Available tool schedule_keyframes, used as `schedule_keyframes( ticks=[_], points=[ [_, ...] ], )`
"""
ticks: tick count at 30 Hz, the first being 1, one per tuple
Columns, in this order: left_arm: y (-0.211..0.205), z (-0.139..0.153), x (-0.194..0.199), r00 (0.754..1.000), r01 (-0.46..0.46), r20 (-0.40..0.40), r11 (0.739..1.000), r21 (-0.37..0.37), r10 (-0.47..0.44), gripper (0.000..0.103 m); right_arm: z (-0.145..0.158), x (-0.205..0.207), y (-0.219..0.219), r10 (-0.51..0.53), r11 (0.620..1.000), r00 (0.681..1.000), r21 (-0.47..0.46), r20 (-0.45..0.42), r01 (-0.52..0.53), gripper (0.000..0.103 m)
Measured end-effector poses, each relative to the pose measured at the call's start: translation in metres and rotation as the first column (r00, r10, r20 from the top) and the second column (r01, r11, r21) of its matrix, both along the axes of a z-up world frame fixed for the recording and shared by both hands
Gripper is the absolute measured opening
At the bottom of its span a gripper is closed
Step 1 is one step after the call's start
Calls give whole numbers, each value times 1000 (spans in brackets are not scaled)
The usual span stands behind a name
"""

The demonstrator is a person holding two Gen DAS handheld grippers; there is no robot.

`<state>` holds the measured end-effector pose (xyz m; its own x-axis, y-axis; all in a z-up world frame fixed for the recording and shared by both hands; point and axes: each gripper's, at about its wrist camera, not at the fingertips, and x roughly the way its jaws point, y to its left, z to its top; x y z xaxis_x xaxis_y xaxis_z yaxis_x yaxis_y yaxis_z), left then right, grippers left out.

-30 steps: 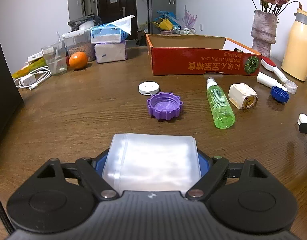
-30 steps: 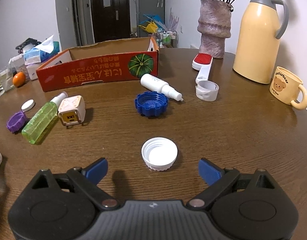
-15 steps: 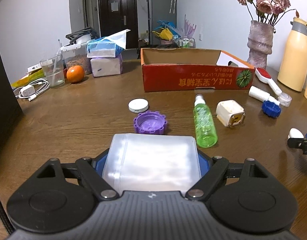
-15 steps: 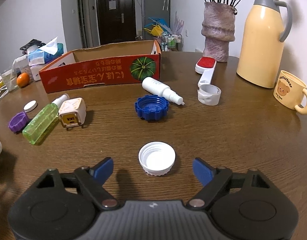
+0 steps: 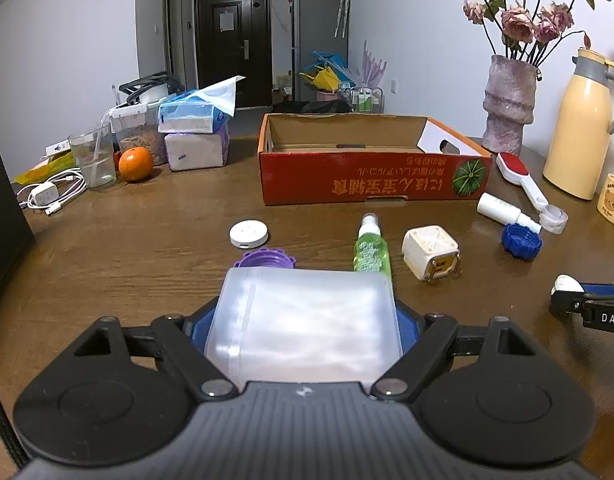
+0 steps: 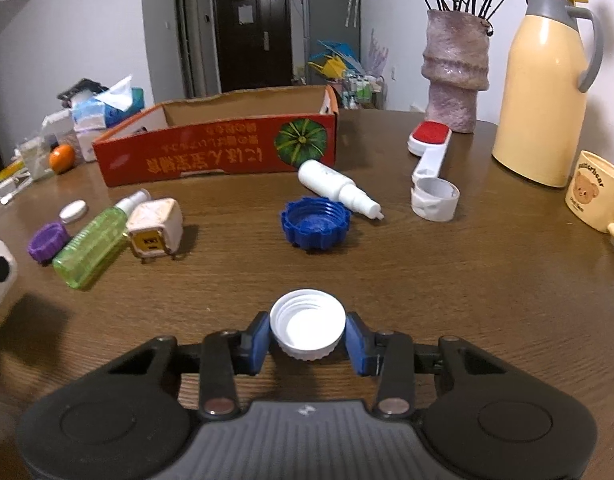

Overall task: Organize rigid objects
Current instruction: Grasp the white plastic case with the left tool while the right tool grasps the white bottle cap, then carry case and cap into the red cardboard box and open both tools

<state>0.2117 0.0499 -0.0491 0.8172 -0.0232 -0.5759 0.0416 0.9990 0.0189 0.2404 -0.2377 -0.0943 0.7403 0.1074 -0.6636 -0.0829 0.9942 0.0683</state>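
Note:
My left gripper (image 5: 305, 326) is shut on a translucent white plastic box (image 5: 305, 324) held above the wooden table. My right gripper (image 6: 307, 338) is shut on a white screw cap (image 6: 307, 324) that rests on the table. The open red cardboard box (image 5: 367, 184) stands at the back, also in the right wrist view (image 6: 219, 152). Loose on the table lie a purple cap (image 5: 265, 258), a white disc (image 5: 249, 233), a green spray bottle (image 6: 95, 240), a cream cube (image 6: 155, 230), a blue cap (image 6: 315, 222) and a white bottle (image 6: 335, 186).
A red-and-white brush (image 6: 429, 148), a white ring lid (image 6: 435, 198), a vase (image 6: 455, 72), a yellow thermos (image 6: 547, 84) and a bear mug (image 6: 597, 196) stand at the right. Tissue packs (image 5: 193, 136), an orange (image 5: 135, 163), a glass (image 5: 93, 156) and a charger cable (image 5: 47, 194) sit at the left.
My right gripper has closed from wide open onto the white cap. My left gripper has risen and pulled back with the plastic box, which now hides part of the purple cap.

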Motion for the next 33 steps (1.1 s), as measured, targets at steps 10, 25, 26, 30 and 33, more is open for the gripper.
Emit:
schedule_keyframes(
  ticks=[10, 25, 26, 30, 33],
  points=[
    [-13, 18, 9, 999, 6, 35, 1000, -8, -6, 83, 20, 4, -1, 23, 1000, 998, 9, 58, -24, 39],
    [-32, 49, 44, 996, 11, 89, 999, -44, -7, 83, 55, 35, 13, 84, 996, 987, 8, 135, -86, 39],
    [-33, 50, 48, 996, 10, 91, 999, -52, -6, 83, 57, 38, 13, 91, 995, 986, 13, 141, -94, 39],
    [-36, 55, 61, 995, 9, 101, 997, -77, -1, 83, 64, 51, 18, 98, 995, 982, 20, 164, -102, 39],
    [-39, 59, 71, 994, 5, 111, 996, -93, 6, 83, 69, 59, 22, 100, 994, 979, 26, 179, -107, 39]
  ],
)
